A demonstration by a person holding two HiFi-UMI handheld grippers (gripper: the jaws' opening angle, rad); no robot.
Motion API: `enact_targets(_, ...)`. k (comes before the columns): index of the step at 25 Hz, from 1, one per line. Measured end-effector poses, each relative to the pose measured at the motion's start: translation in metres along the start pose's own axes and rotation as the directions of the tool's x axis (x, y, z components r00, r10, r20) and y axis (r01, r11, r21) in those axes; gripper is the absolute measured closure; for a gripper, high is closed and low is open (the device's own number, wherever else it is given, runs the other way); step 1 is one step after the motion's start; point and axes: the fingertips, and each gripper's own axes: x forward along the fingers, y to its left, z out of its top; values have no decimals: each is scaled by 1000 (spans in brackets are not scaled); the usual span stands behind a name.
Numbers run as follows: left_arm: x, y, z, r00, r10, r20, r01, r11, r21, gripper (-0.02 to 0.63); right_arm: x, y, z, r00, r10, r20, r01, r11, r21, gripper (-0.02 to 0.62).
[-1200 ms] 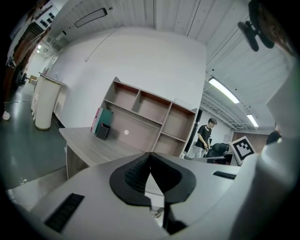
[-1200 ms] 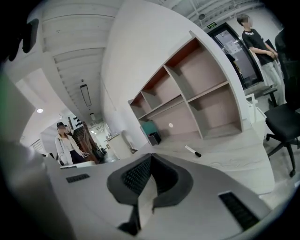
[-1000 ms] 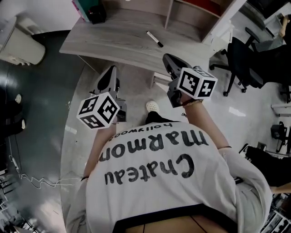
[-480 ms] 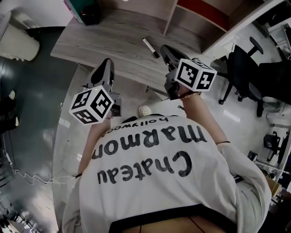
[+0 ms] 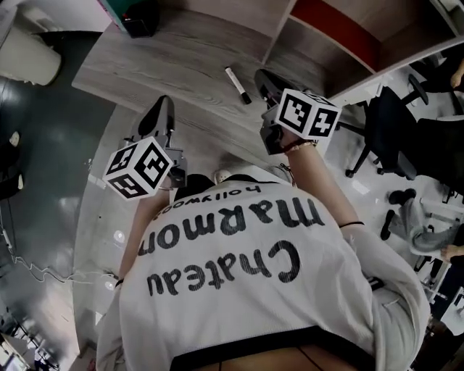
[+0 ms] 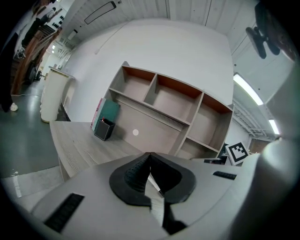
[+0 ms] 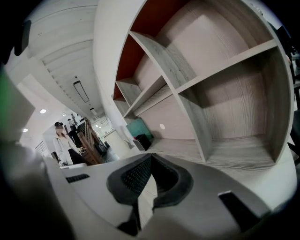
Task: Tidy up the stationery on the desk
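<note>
Both grippers have come forward to the desk edge since the earlier frames, and the desk [image 5: 167, 65] now fills more of the upper half of the head view; its grey wood grain is mostly bare, which leaves room to reach in from the near side.

At the upper right stands the open shelf unit [image 5: 341, 43], its compartments empty as far as the gripper views show.

Lower left of centre, the left gripper [image 5: 164, 109] points up the frame at the desk with its jaws pressed together on nothing; right of centre, the right gripper [image 5: 265, 78] is likewise closed and empty. Probably both are simply being carried shut on the approach, and one must spread before any pick.

A black pen holder [image 5: 141, 16] sits at the top left of the head view, beside a teal folder [image 6: 109, 114] leaning at the back; it looks like the natural home for loose pens.

Smallest is the marker [image 5: 236, 84], the task's thing; it lies flat and diagonal at upper centre, just left of the right gripper's tips and well apart from the holder; a slim white barrel with a dark end. Neither gripper view shows it.
</note>
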Motion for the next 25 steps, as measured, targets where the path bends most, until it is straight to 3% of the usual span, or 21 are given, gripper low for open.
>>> enact_targets(9, 18, 7, 10, 999, 39, -10, -39, 999, 2, 591, 34, -42, -28, 992, -40, -123, 44, 999, 31, 584)
enact_targets(14, 19, 17, -3, 995, 76, -61, -76, 997, -3, 591, 48, -53, -57, 978, -48, -204, 59, 997, 50, 584)
enact_targets(25, 11, 43, -21, 986, 137, -94, -142, 989, -44, 591, 64, -70, -105, 937, -105, -332, 109, 994, -7, 584)
